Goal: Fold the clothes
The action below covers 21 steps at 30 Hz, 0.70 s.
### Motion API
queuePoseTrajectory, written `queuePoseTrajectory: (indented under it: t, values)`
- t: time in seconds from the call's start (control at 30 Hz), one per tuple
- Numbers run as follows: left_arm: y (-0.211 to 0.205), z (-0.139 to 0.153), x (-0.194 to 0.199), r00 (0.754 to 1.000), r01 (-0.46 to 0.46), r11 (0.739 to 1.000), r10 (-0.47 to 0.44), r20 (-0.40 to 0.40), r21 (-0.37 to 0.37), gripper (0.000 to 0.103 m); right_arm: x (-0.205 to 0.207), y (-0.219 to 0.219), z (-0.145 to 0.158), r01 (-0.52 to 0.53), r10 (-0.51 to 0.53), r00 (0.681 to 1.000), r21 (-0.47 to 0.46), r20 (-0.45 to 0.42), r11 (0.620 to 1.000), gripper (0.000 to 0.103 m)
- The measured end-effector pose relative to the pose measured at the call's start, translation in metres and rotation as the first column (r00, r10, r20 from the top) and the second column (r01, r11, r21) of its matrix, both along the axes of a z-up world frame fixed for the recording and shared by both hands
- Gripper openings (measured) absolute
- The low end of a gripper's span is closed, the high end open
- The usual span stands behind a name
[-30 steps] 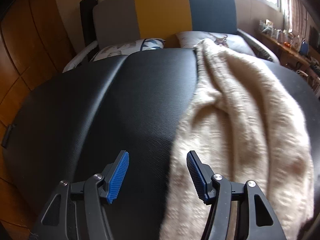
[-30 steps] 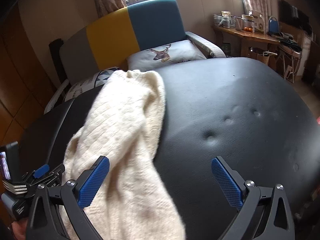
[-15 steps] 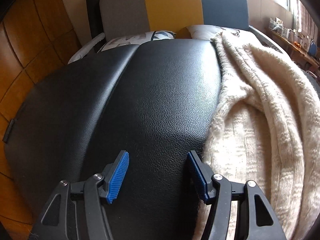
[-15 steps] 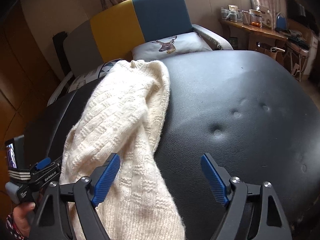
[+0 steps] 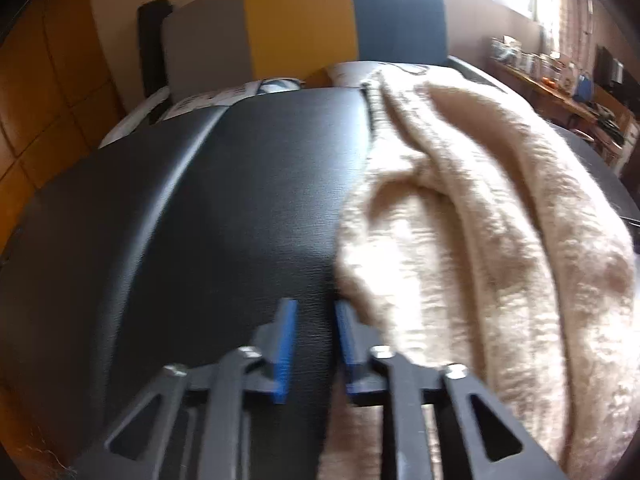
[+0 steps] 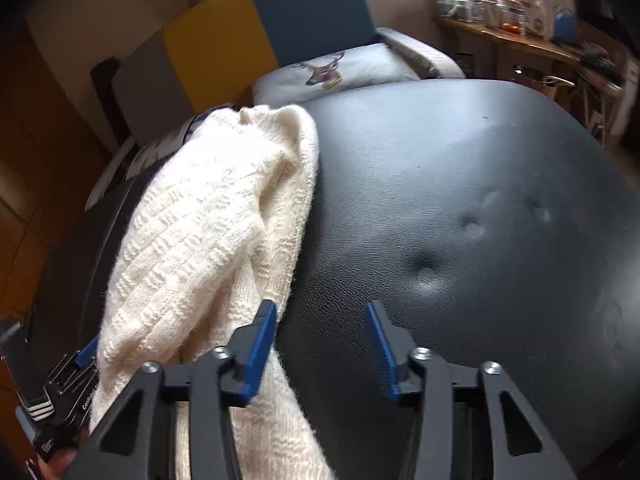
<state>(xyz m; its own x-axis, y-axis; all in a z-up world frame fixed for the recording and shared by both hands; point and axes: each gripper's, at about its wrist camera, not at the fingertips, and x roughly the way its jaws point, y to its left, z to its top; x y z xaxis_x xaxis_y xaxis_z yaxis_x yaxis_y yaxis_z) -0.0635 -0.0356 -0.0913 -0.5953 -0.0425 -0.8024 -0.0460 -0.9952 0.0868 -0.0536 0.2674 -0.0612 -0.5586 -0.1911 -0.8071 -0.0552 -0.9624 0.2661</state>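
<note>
On the black desk [image 6: 480, 184] the cream sweater [image 6: 208, 216] lies bunched lengthwise. Both grippers have narrowed within a second: left gripper [image 5: 314, 346] nearly closed beside its edge, empty; right gripper [image 6: 322, 344] half-open. Grasping seems imminent.

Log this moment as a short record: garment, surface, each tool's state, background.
garment: cream knit sweater, bunched lengthwise, unfolded
surface: black padded table
left tool: narrow gap, nothing between the pads, just left of the sweater's edge
right tool: open, empty, left pad by the sweater's right edge
background: sofa with grey, yellow, teal back; deer cushion
</note>
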Motion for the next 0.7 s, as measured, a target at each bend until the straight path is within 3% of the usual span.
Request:
queuePoseTrajectory:
  t: [0.07,0.2,0.33,0.47,0.53,0.57,0.7]
  values:
    - [0.003,0.001,-0.003,1.0,0.031,1.0,-0.031,0.002,-0.004,0.0,-0.004,0.0,-0.004,-0.011,0.011,1.0,-0.013,0.017,1.0,0.046]
    - [0.004,0.01,-0.013,0.999,0.049,0.999,-0.048,-0.006,0.021,0.0,-0.013,-0.003,-0.009,-0.022,0.022,0.999,-0.014,0.032,1.0,0.046]
    - [-0.003,0.039,-0.027,0.996,0.054,0.998,-0.053,-0.074,0.009,0.0,-0.026,-0.003,-0.015,-0.025,0.027,0.999,-0.056,0.045,0.998,0.046]
    - [-0.005,0.047,-0.029,0.996,0.07,0.997,-0.068,-0.059,0.022,0.0,-0.045,-0.007,-0.026,-0.033,0.041,0.995,-0.089,0.089,0.996,0.046]
    - [-0.005,0.045,-0.019,0.997,0.07,0.996,-0.068,-0.04,0.048,0.009,-0.054,-0.007,-0.03,-0.025,0.036,0.993,-0.097,0.11,0.995,0.046]
    - [-0.006,0.041,-0.015,0.998,0.065,0.995,-0.063,-0.024,0.069,0.022,-0.058,-0.006,-0.032,-0.016,0.028,0.993,-0.103,0.117,0.995,0.046]
    - [-0.008,0.016,0.007,0.998,0.027,0.988,-0.036,0.052,0.151,0.023,-0.07,-0.016,-0.032,-0.055,0.064,0.992,-0.079,0.112,0.995,0.046]
